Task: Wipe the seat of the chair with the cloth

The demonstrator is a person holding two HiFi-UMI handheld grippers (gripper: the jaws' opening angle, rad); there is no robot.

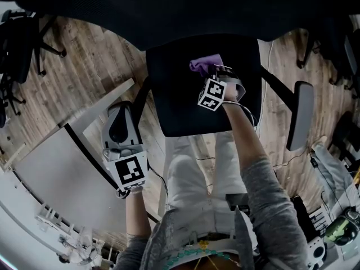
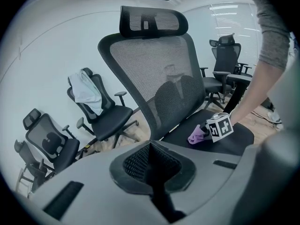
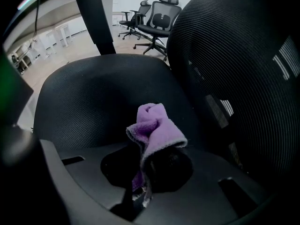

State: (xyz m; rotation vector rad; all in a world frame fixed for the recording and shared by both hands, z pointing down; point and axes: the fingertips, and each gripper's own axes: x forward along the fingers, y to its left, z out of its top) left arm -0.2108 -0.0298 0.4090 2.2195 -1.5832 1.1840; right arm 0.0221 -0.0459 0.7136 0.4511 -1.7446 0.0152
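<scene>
Grey and bulky, the left gripper (image 1: pixel 121 129) hangs off the left side of the chair (image 2: pixel 154 74), near the seat's front corner; its jaws are pressed together with nothing in them. Over the black seat (image 1: pixel 180 103), the right gripper (image 1: pixel 212 73) has its jaws squeezed tight on the purple cloth (image 3: pixel 157 128); the cloth is bunched up and sticks out past the jaws, toward the back of the seat, close to the mesh backrest (image 3: pixel 234 74). Behind the chair stand other black chairs (image 2: pixel 101 114); one has a white cloth (image 2: pixel 85 89) draped over it.
</scene>
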